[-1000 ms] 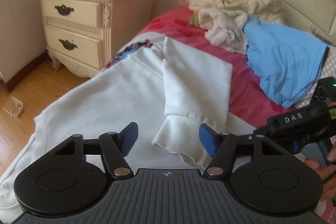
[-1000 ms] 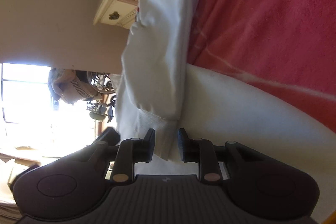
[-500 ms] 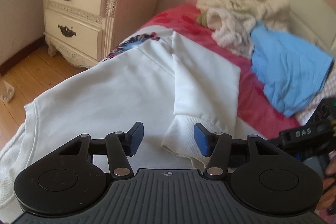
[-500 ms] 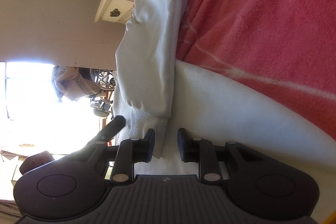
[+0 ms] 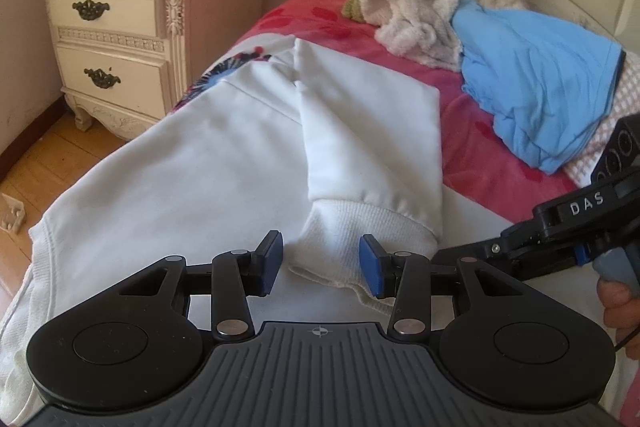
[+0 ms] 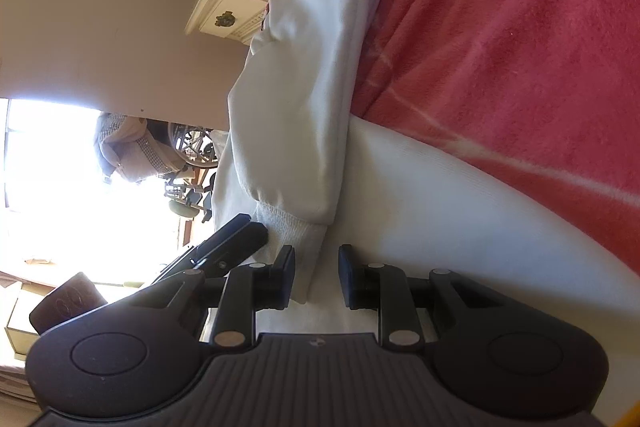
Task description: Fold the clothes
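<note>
Nightstand (image 5: 120, 39) at left, then white sweatshirt (image 5: 172, 179) spread on the red bedspread (image 5: 480, 155) with its sleeve (image 5: 372, 147) folded across, cuff between the parted jaws of the left gripper (image 5: 320, 263), right gripper (image 6: 316, 275) likewise parted around the cuff edge, blue garment (image 5: 540, 95) at right.

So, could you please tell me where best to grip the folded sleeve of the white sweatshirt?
Probably the ribbed cuff, from its open end nearest the left gripper. The cuff is the sleeve's free end, lying loose on the sweatshirt body between the open jaws.
</note>
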Tool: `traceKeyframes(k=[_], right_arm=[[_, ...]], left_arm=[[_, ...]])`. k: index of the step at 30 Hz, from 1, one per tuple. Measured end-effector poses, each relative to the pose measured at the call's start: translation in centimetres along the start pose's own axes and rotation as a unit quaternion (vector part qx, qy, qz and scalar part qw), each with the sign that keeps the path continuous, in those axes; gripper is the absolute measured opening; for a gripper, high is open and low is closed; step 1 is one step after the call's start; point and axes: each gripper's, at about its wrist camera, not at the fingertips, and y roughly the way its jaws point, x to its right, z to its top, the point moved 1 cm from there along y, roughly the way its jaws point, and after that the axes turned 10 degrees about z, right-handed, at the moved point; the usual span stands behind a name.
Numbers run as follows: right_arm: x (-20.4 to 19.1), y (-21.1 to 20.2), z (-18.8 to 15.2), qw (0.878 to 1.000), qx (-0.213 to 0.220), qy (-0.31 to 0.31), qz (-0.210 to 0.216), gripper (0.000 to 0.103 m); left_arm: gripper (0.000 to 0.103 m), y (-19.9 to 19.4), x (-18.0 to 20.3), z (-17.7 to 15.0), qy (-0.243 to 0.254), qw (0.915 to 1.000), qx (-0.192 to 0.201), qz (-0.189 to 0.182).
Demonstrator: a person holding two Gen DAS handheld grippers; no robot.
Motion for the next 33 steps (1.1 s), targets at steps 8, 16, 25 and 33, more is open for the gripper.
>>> traceKeyframes(k=[8,16,25,33], right_arm=[[0.3,-0.5,-0.2,1.000,0.006,-0.002,0.002,0.025],[0.0,-0.4,-0.4,1.000,0.016,-0.004,0.007,0.037],[0.6,0.0,-0.4,0.993,0.040,0.063,0.088,0.067],[1.9,1.6,0.2,0.975,0.060,0.123,0.173,0.071]], left_arm=[[0.005,-0.2,0.3,-0.1,-0.018,0.9998,0.004,0.011],[0.003,-1.9,-1.7,0.2,-0.137,0.9900,0.015,-0.030],[0.003,-3.9,-2.8,1.7,-0.234,0.9687,0.037,-0.075],[0.003,-3.8,-3.4,1.5,-0.261,0.9619,0.031,-0.074]])
